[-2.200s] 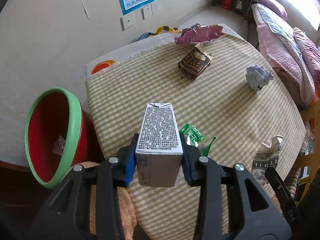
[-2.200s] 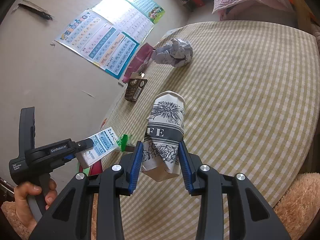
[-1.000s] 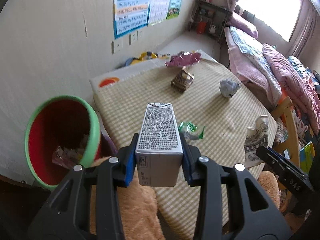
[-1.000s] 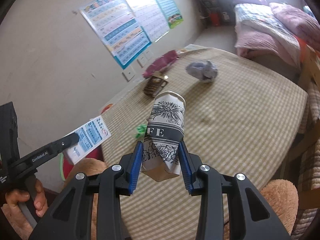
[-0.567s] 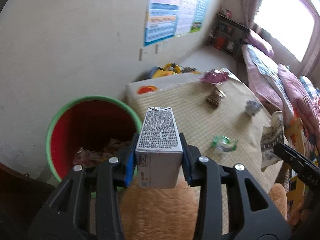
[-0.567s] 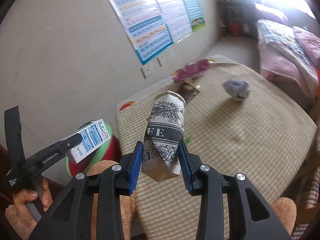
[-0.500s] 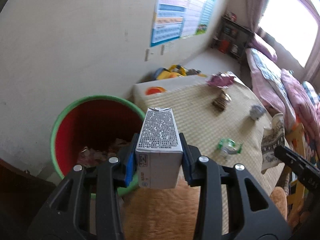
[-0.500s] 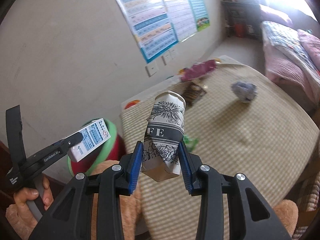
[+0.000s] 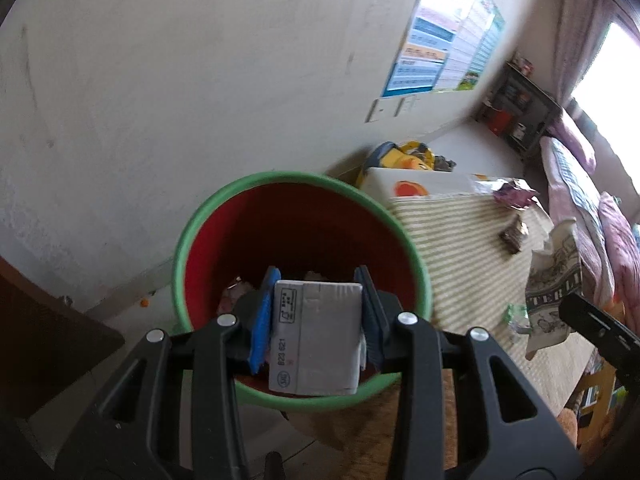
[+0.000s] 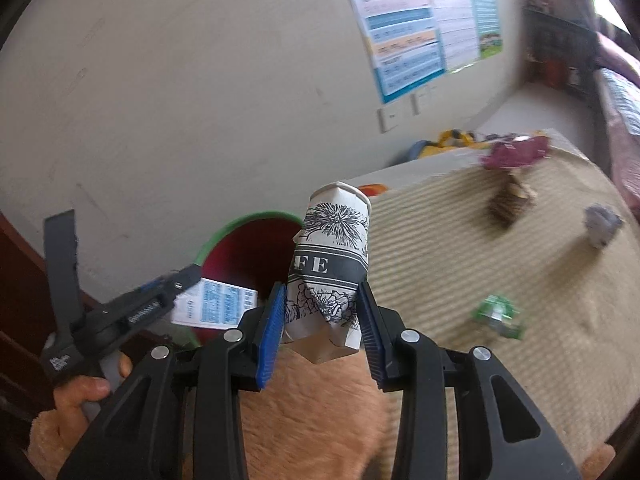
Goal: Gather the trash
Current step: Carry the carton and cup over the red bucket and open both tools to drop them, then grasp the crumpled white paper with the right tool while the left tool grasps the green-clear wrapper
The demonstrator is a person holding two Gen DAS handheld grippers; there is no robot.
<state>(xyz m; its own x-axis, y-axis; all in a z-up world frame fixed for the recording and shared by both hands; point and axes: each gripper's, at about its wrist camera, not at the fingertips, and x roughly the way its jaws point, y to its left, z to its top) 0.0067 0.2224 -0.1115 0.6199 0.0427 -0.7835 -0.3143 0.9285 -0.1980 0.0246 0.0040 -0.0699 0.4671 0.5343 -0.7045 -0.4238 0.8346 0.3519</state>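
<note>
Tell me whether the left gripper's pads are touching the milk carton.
Touching. The left wrist view shows the left gripper shut on the milk carton, both blue pads pressed flat against its sides, above the red bin.

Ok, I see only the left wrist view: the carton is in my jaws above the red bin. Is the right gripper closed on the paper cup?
Observer: Yes, the right gripper has both jaws pressed on the paper cup; the cup's lower part is crumpled.
Operator: Is any trash on the table hidden from me?
Observer: A grey paper ball lies on the checked cloth, beyond the green wrapper.
Operator: And my carton, from that side?
Observer: The carton shows a blue-printed face, in front of the bin opening.
</note>
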